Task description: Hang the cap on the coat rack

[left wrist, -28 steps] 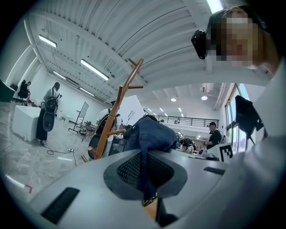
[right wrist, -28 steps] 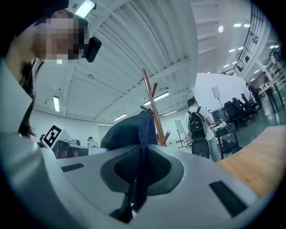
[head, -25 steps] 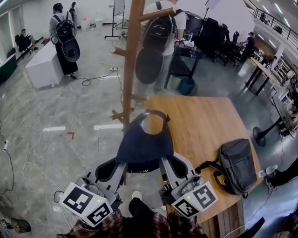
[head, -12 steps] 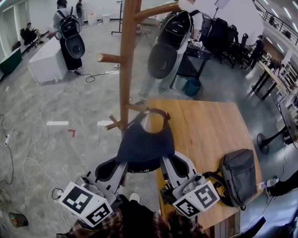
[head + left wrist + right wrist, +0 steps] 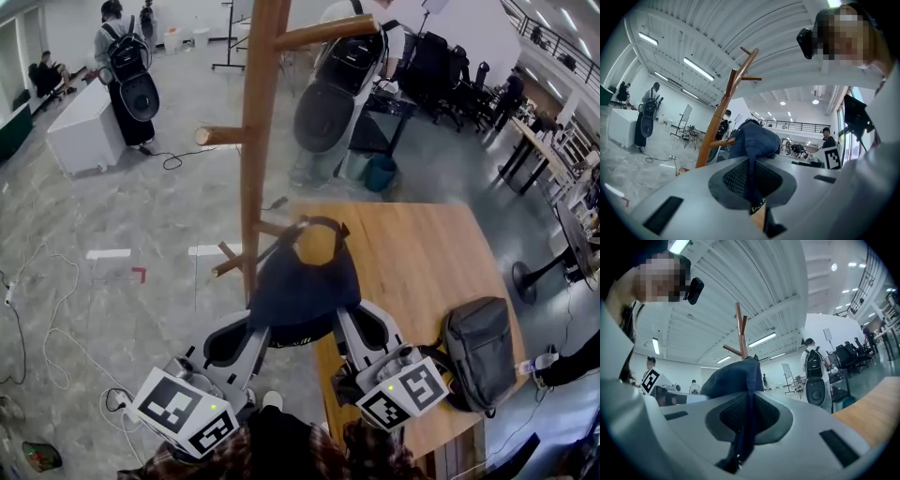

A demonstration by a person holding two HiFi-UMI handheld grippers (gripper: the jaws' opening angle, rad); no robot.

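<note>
- The left tongs (image 5: pixel 752 180) are pinching the left edge of the cap (image 5: pixel 302 286). The jaws are standing nearly together, with only the dark fabric between the pads.
- The right tongs (image 5: pixel 747 418) are pinching the right edge of the cap in the same manner, with the jaws narrow on the fabric.
- The cap, dark blue, is hanging stretched between the two tongs. It is being held up in the air over the left edge of the tabletop (image 5: pixel 422 253).
- The open back of the cap, with its strap (image 5: pixel 315 225), is pointing away from the person holding the tongs.
- The rack (image 5: pixel 255 169), a wooden post with angled pegs, is standing on the floor (image 5: pixel 112 216). It is sitting just beside the left edge of the tabletop and just left of the cap.
- A low peg (image 5: pixel 277 228) is projecting toward the strap and lying close to it. Whether the two are touching cannot be told.
- A mid peg (image 5: pixel 220 136) is projecting to the left and a high peg (image 5: pixel 323 33) is projecting to the right. Both are standing above the cap.
- A grey backpack (image 5: pixel 478 352) is lying on the tabletop, right of the right tongs and apart from them.
- A person (image 5: pixel 127 66) carrying a pack is standing on the floor well beyond the rack, at the far left.
- A second person (image 5: pixel 342 75), also carrying a pack, is standing just beyond the far end of the tabletop.
- Cables (image 5: pixel 42 309) are trailing across the floor at the left.
</note>
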